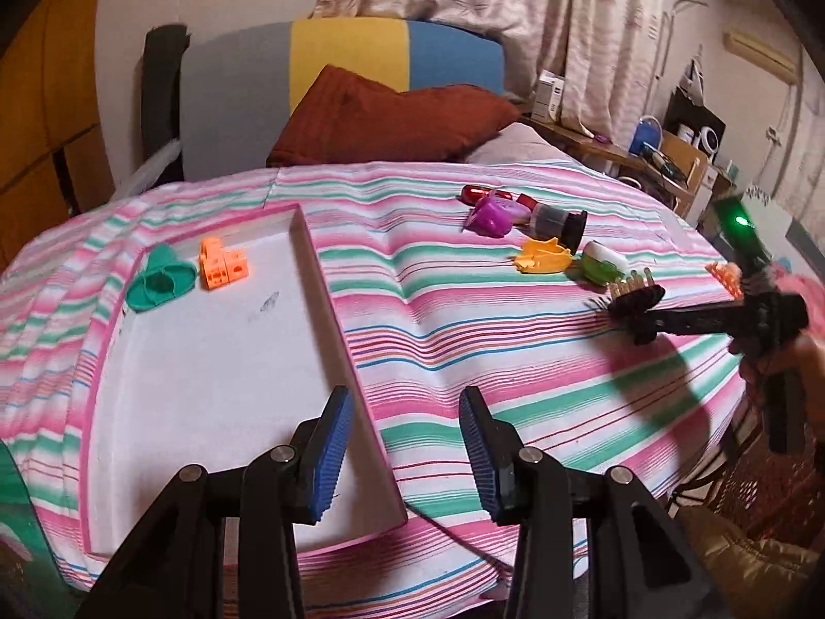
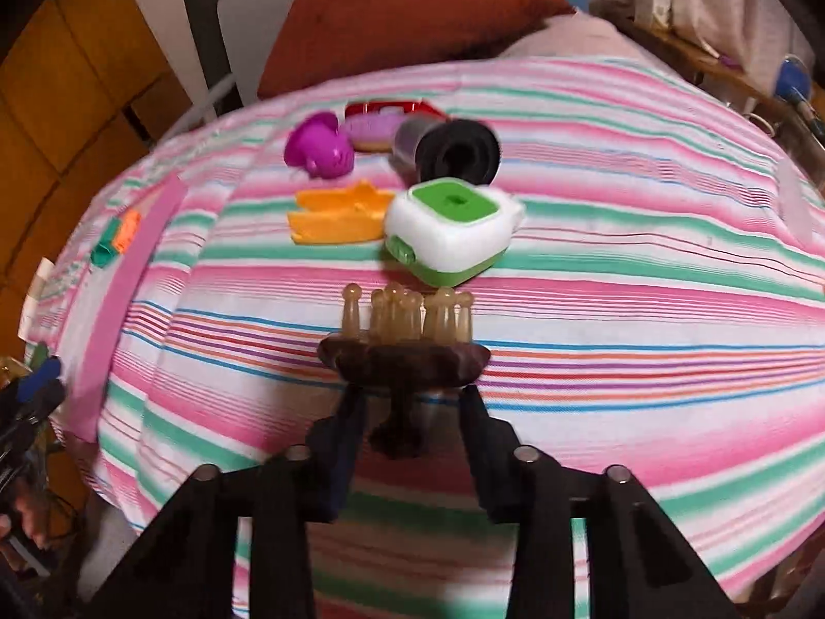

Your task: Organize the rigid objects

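A white tray (image 1: pixel 206 361) with a pink rim lies on the striped bedspread, holding a green piece (image 1: pixel 162 283) and an orange block (image 1: pixel 221 263) at its far end. My left gripper (image 1: pixel 405 412) hangs open over the tray's near right edge, holding nothing. My right gripper (image 2: pixel 407 397) is shut on a dark brush (image 2: pixel 405 356) with amber bristles, held just above the cover. Beyond the brush lie a green-and-white box (image 2: pixel 451 229), an orange piece (image 2: pixel 337 216), a purple toy (image 2: pixel 319 152), a black-capped jar (image 2: pixel 456 152) and a pink doughnut (image 2: pixel 374 131).
A rust-brown pillow (image 1: pixel 392 124) and a grey, yellow and blue headrest (image 1: pixel 340 62) stand at the far end of the bed. A cluttered side desk (image 1: pixel 670 155) runs along the right. The bed's edge drops away close to my grippers.
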A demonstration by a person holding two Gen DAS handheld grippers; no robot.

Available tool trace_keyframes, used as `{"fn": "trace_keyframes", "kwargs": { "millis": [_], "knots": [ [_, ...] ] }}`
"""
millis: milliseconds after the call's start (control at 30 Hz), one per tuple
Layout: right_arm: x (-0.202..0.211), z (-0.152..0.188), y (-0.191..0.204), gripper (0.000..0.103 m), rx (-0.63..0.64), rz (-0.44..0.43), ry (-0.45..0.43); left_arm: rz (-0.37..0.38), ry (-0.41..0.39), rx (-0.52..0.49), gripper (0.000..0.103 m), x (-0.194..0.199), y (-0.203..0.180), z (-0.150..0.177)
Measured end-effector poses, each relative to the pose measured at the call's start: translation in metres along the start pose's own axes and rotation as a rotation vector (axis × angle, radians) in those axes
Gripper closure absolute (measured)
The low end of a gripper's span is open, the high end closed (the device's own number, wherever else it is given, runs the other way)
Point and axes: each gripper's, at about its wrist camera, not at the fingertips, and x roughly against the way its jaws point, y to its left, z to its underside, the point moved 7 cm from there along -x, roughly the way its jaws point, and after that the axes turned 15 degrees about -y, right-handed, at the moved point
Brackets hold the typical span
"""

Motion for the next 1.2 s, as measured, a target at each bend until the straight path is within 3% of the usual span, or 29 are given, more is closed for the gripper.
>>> {"fn": "trace_keyframes", "kwargs": {
  "millis": [33, 133, 367, 633, 700, 800, 867, 1000, 1100, 1167, 1200],
  "knots": [
    [-0.004, 0.0, 0.002, 0.079, -0.001, -0.007, 0.01, -0.004, -0.006, -0.016, 0.06, 0.002, -0.002, -0.001],
    [-0.005, -0.003, 0.012, 0.084, -0.005, -0.058, 0.007, -0.012, -0.009, -0.021, 0.06, 0.004, -0.001, -0.001],
    [-0.008, -0.018, 0.051, 0.087, -0.213, -0.362, -0.017, -0.02, 0.003, -0.007, 0.06, 0.002, 0.001, 0.0],
    [-0.007, -0.041, 0.067, 0.084, -0.196, -0.441, -0.108, -0.015, 0.02, -0.022, 0.06, -0.004, -0.005, 0.002],
    [-0.002, -0.051, 0.064, 0.075, -0.207, -0.451, -0.15, -0.013, 0.025, -0.026, 0.06, -0.006, -0.007, 0.002],
    [0.009, -0.065, 0.042, 0.054, -0.253, -0.404, -0.224, -0.001, 0.034, -0.031, 0.06, -0.011, -0.013, 0.0],
    [0.011, -0.072, 0.024, 0.053, -0.282, -0.332, -0.259, 0.006, 0.033, -0.043, 0.06, -0.015, -0.019, -0.003],
    [0.006, -0.068, -0.016, 0.039, -0.22, 0.01, -0.251, 0.028, 0.03, -0.053, 0.06, -0.02, -0.031, -0.007],
    [-0.009, -0.066, -0.016, 0.039, -0.183, 0.045, -0.208, 0.044, 0.034, -0.074, 0.06, -0.024, -0.042, -0.008],
    [-0.016, -0.068, -0.01, 0.033, -0.167, 0.028, -0.197, 0.052, 0.04, -0.088, 0.06, -0.027, -0.047, -0.006],
    [-0.021, -0.068, -0.005, 0.024, -0.149, 0.029, -0.188, 0.057, 0.042, -0.098, 0.06, -0.028, -0.051, -0.006]
  ]
}}
